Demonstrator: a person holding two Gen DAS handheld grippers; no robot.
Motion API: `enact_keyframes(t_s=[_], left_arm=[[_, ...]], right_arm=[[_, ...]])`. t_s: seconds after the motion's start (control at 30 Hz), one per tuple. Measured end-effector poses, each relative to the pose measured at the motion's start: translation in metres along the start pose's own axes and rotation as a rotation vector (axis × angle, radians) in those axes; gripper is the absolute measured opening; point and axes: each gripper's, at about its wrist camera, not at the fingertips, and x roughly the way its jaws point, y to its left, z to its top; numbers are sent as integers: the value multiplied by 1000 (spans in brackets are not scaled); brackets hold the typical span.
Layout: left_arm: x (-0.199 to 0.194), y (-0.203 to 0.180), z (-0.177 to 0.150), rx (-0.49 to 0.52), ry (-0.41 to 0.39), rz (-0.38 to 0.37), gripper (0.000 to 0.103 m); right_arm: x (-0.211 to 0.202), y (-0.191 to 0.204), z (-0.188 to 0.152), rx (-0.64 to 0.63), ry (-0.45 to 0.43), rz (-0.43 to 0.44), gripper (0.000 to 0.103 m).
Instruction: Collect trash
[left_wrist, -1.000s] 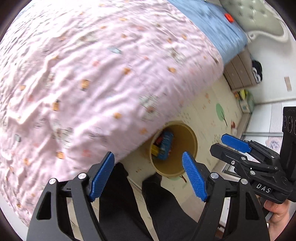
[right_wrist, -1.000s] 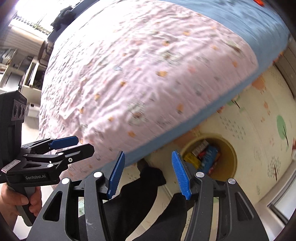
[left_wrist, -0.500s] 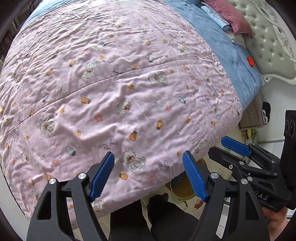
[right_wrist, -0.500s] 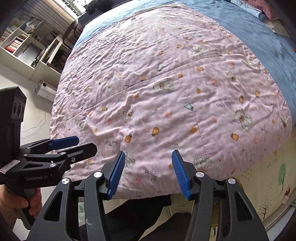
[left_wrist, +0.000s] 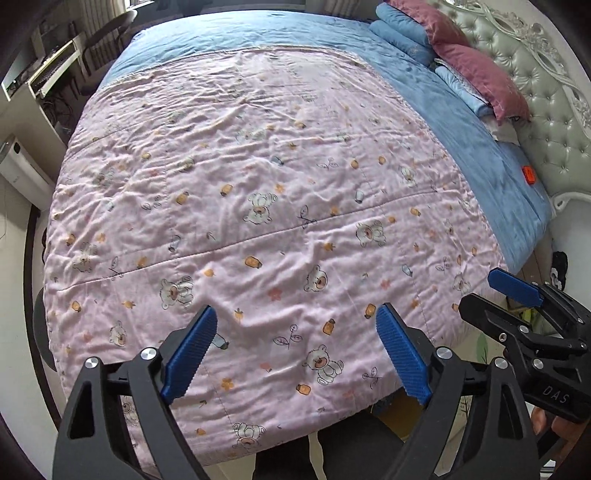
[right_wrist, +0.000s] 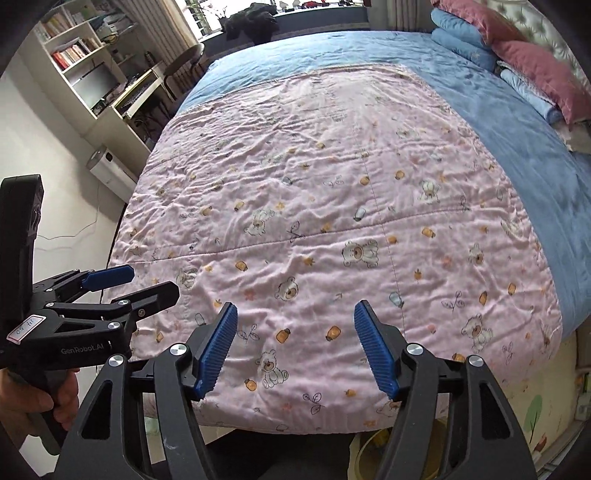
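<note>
Two tongs are held above one pink quilt (left_wrist: 280, 206). The left tongs (left_wrist: 295, 347) are opening wide and nothing is seen between their jaws; the right tongs (right_wrist: 295, 347) are opening too, likewise empty. One yellow bin (right_wrist: 373, 443) is glimpsed below the right tongs, beside the bed's edge. Two maroon pillows (left_wrist: 476, 70) are seen far ahead.

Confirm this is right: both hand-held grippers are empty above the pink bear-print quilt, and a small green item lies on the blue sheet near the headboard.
Wrong in one respect: the small item on the blue sheet is orange-red, as the left wrist view shows. The rest stands.
</note>
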Motion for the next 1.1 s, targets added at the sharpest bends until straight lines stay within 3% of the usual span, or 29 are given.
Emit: enact_keyframes(t_s=[0.1,0.17,0.27,0.43,0.67,1.1], left_arm=[[-11,2,3,-30,-26,17,90],[-19,5,5,-64,-42,26,93],[-31,4,5,-111,-67,25,95],[-45,-5,6,-113,-100,78,97],[-55,-7,4,-174,-121,84,99],[-72,-21,7,-177,-184,126,99]], right_arm=[[-7,6,8,-39,-24,6,73],[-11,6,11,-51,-38,3,83],[-21,4,16,-69,-74,-2,86],[-32,-3,24,-79,-95,-13,87],[-36,-4,28,-112,-104,22,87],[-31,-7,26,-124,-73,60,87]])
